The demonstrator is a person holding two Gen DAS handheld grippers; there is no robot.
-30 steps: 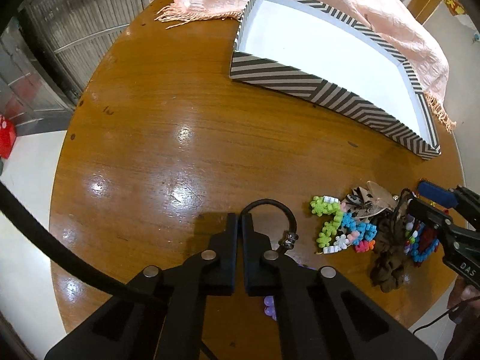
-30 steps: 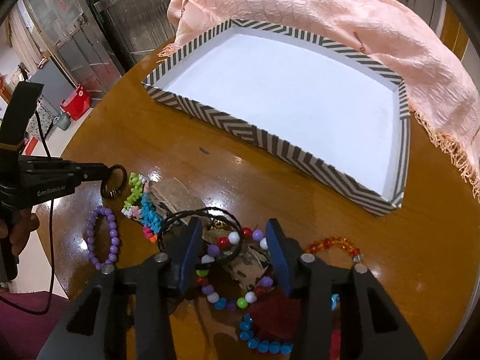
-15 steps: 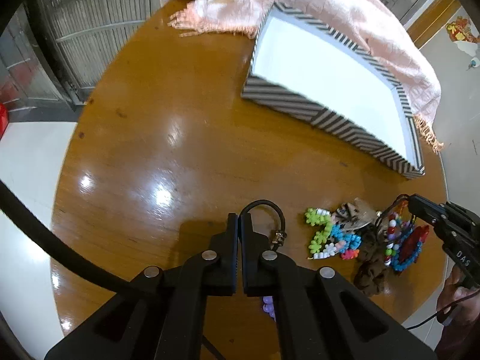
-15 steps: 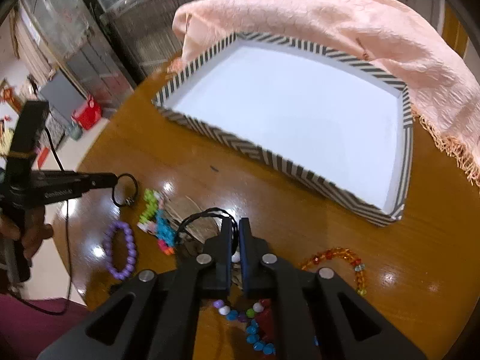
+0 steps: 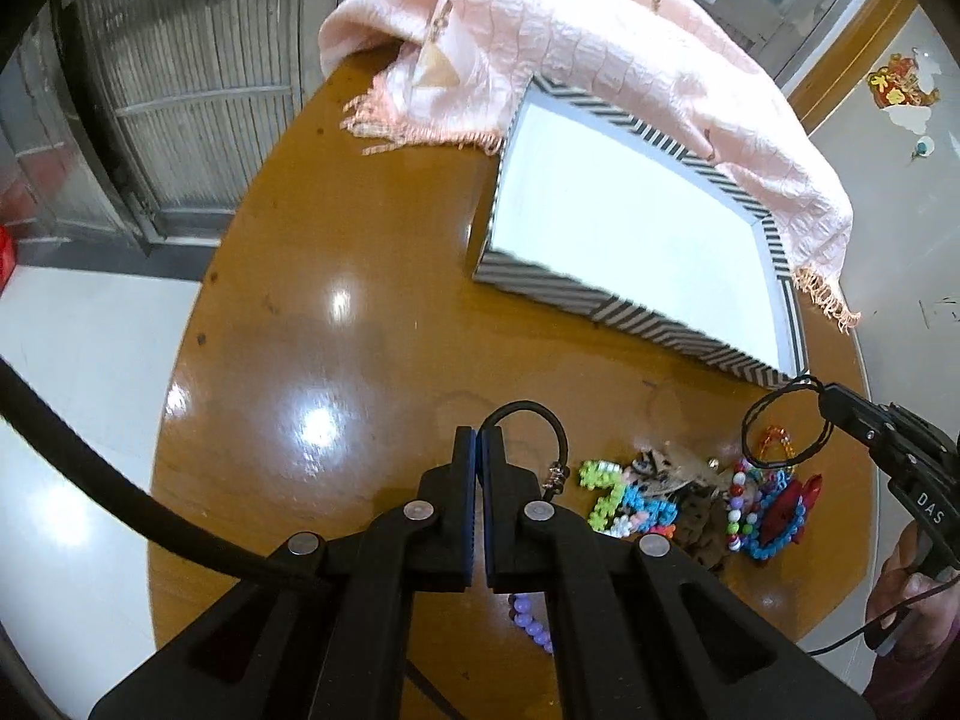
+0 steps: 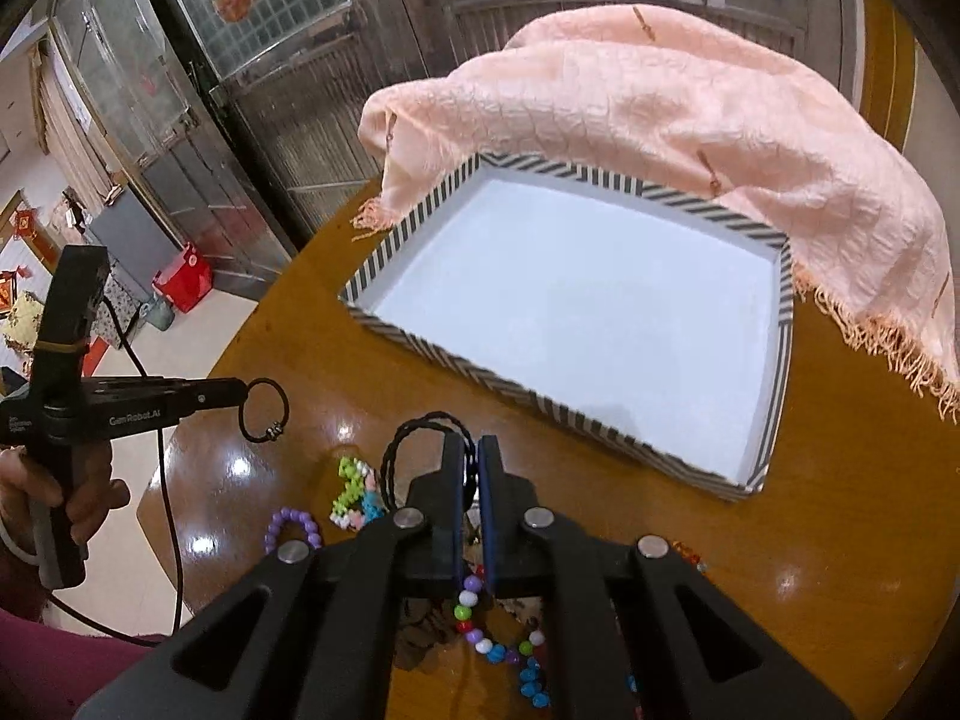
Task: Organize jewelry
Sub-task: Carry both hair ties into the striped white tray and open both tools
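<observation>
while both our grippers hang above the round wooden table [image 5: 372, 372], each one pinches a black loop. our left gripper [image 5: 479, 438] has its fingers pressed together on a smooth black hair tie [image 5: 543, 420] with a small metal clasp; in the right wrist view the same tie [image 6: 264, 408] dangles clear of the table from the fingertips. our right gripper [image 6: 471, 450] has its fingers squeezed together on a twisted black cord [image 6: 420, 429], and the loop stands out to the left of the fingers; from the left wrist view that cord [image 5: 783, 426] hangs in the air over the pile.

the rest of the jewelry lies in a heap on the table near its edge, below our grippers: a green, blue and pink bead piece [image 5: 618, 498], a multicoloured bead bracelet [image 5: 741, 504], a red piece ringed in blue beads [image 5: 780, 522], an amber bead bracelet [image 5: 774, 441] and a purple bead bracelet [image 6: 294, 525] lying a little apart to the left.

the striped tray [image 6: 456, 360] with a white floor sits farther back on the table, well apart from the heap. a pink fringed shawl [image 6: 690, 120] drapes over its far edge.

a hand [image 6: 78, 492] grips the left handle.
</observation>
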